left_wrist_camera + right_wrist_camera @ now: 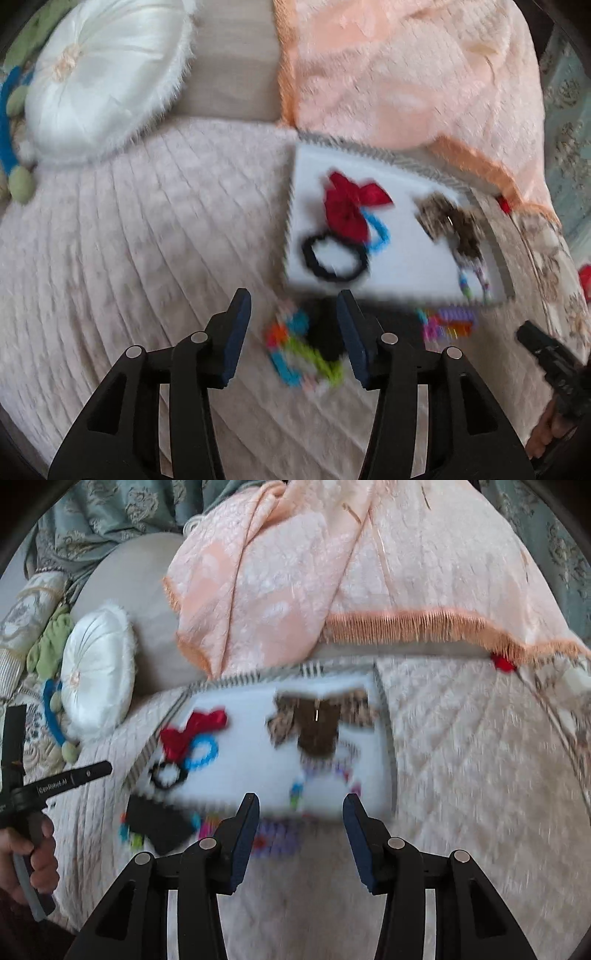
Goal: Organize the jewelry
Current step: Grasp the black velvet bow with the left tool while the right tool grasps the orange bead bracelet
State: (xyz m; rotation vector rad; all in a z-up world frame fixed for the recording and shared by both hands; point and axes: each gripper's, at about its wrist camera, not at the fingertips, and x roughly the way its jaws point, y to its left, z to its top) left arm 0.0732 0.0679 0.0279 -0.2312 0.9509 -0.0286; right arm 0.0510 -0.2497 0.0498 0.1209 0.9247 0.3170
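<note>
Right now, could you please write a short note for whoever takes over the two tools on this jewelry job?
Left tool: open, holding nothing, above the multicolour bead bracelet on the quilted bedspread.
Right tool: open, holding nothing, near the white tray's front edge.
On the tray: red bow, blue ring, black scrunchie, brown leopard bow.
Left to do: the bead bracelet and a second, purple-pink bead piece lie off the tray; the frames are blurred.

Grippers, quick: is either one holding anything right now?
Left gripper: open, holding nothing.
Right gripper: open, holding nothing.
</note>
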